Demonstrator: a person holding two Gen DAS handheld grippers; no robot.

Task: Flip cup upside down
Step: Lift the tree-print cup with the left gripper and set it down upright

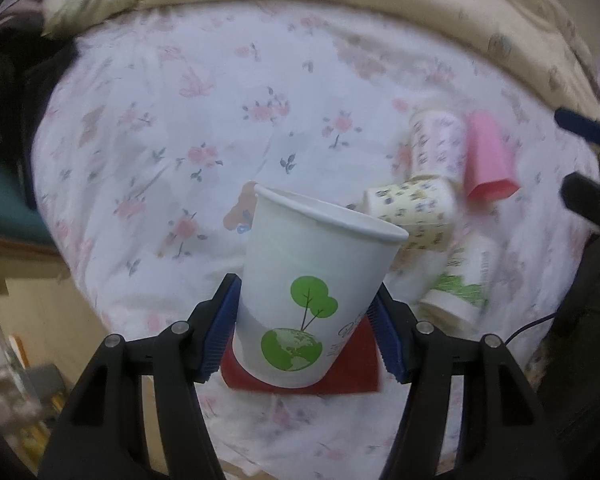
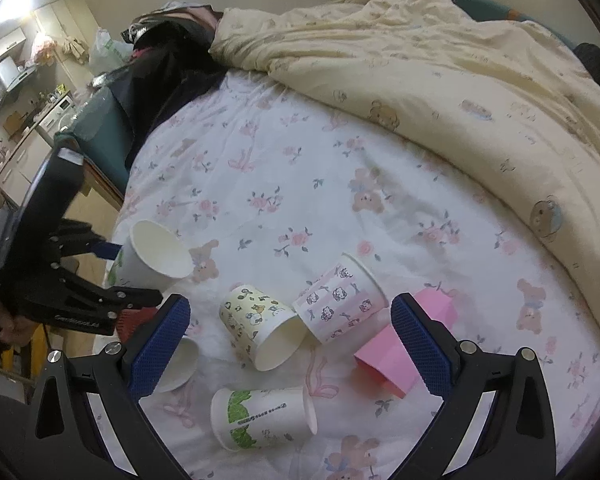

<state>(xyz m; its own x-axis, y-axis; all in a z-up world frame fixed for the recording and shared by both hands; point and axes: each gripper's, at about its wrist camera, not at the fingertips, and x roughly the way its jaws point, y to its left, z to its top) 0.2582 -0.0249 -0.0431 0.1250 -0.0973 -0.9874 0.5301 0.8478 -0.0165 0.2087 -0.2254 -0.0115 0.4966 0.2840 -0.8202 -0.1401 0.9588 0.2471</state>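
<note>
we've got the left gripper [image 1: 304, 332] clamped on the white cup [image 1: 312, 280] (right gripper [image 2: 290, 344] just hanging apart), so roll slow, light squeeze, near the bed [image 2: 292, 184] edge

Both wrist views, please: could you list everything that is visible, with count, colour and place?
Tree-and-globe cup: 1, white with green print, upright but tilted, between the left jaws.
Red item: 1, red, under and behind that cup; what it is cannot be told.
Cartoon cup: 1, pale yellow, on its side mid-bed.
Kitty cup: 1, pink and white, on its side beside the cartoon cup.
Pink cup: 1, pink, on its side at the right.
Grass-print cup: 1, white and green, on its side, nearest.
Plain cup: 1, white, partly hidden behind the right gripper's finger.
Bedsheet: 1, white floral.
Quilt: 1, cream, far side.
Left gripper: black, blue pads, closed on the cup.
Right gripper: open, above the cups.
</note>
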